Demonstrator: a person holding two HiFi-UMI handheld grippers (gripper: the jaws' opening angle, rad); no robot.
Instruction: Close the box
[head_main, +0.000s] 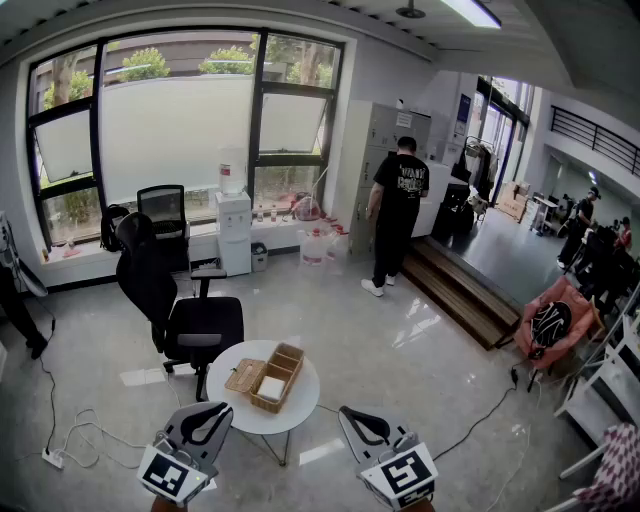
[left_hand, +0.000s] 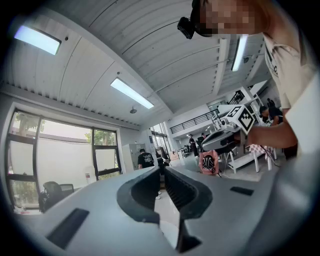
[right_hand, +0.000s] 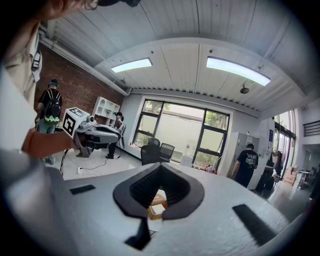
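On the round white table (head_main: 303, 405) just ahead of me sits the box (head_main: 280, 372), slightly left of centre between my two tools. It is open. Its long axis runs away from me, with the far end leaning a little to the right. The lid (head_main: 245, 376) lies folded out flat on the left long side, touching the box along that edge. Something white (head_main: 271, 388) fills the near compartment; I cannot tell what is in the far one.

Left gripper (head_main: 226, 409) hangs low at the table's near-left rim and tips toward the box. Its own view shows the jaws drawn together with nothing between them.

Right gripper (head_main: 344, 411) hangs off the table's near-right edge, apart from the box. Its jaws meet at the tips, empty. Through the gap behind them, the right gripper view looks down at the box (right_hand: 156, 207).

A black office chair (head_main: 185, 310) stands behind the table.
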